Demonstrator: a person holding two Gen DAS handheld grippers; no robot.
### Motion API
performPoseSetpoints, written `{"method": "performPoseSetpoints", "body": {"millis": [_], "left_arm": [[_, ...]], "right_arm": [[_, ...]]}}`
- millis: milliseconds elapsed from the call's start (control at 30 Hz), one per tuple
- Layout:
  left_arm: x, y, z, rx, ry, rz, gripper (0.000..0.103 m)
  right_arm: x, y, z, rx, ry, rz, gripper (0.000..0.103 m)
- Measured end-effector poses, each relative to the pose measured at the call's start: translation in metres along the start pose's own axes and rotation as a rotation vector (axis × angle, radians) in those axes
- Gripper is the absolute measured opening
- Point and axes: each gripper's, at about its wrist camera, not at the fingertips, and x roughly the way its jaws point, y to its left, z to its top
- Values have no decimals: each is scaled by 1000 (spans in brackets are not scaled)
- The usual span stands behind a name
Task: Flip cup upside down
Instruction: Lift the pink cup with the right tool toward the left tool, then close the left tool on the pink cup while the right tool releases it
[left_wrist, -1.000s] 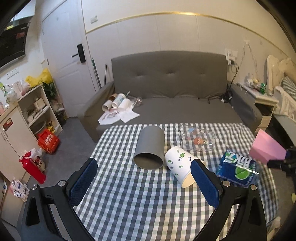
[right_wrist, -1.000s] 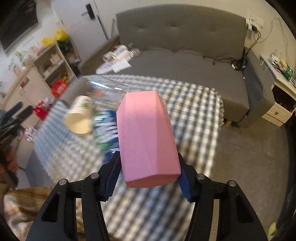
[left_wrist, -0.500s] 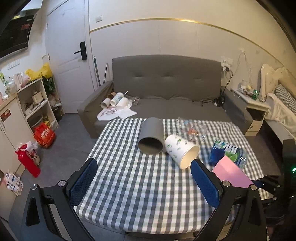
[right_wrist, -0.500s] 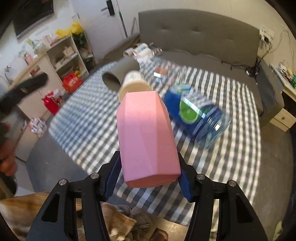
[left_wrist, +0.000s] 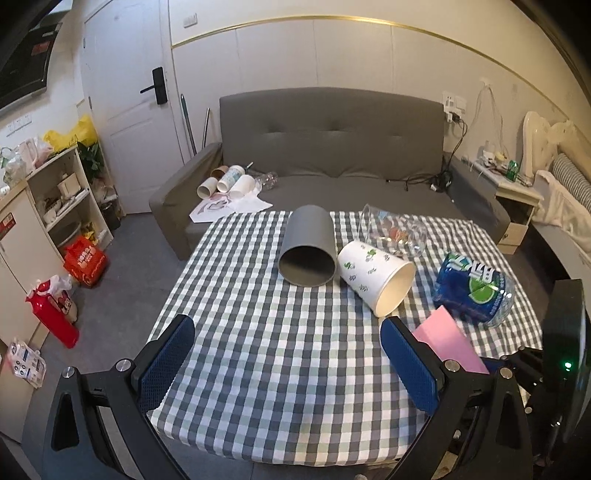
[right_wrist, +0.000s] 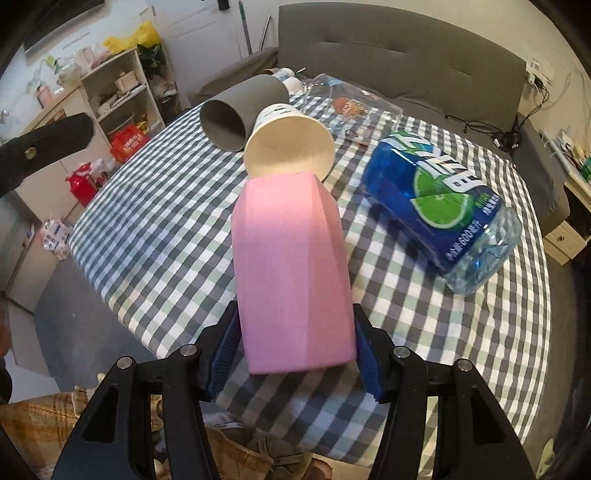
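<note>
My right gripper (right_wrist: 295, 354) is squeezing the pink cup (right_wrist: 291, 273) near the front edge of the checkered table (right_wrist: 155, 236), carrying it sideways. I think I am mid-flip: next I must turn it mouth-down and set it on a bare patch. My left gripper (left_wrist: 288, 362) is waiting wide open, holding nothing. Only the left view is showing the pink cup (left_wrist: 447, 343) just beside the blue-label bottle (left_wrist: 472, 288). The right view is showing the grip.

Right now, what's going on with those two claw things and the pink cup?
Right gripper shut on pink cup, above checked table. Left gripper open, empty. Paper cup and blue bottle lie just ahead.
</note>
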Motion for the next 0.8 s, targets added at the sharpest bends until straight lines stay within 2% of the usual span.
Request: {"method": "performPoseSetpoints", "body": {"millis": [67, 267, 367, 500, 633, 800], "left_arm": [[2, 1, -1, -2, 7, 6, 103], [1, -7, -1, -31, 22, -9, 103], [-1, -20, -1, -36, 27, -30, 103], [-3, -46, 1, -23, 30, -72, 103], [-2, -74, 1, 3, 38, -104, 103], [10, -112, -6, 48, 66, -136, 103]], "right_arm": [[-4, 1, -1, 2, -20, 25, 72], [-38, -7, -7, -12, -113, 35, 73], [-63, -19, -13, -10, -179, -14, 74], [-91, -46, -25, 28, -241, -130, 75], [-104, -75, -36, 89, -259, -191, 75], [-108, -111, -54, 143, -246, -214, 75]]}}
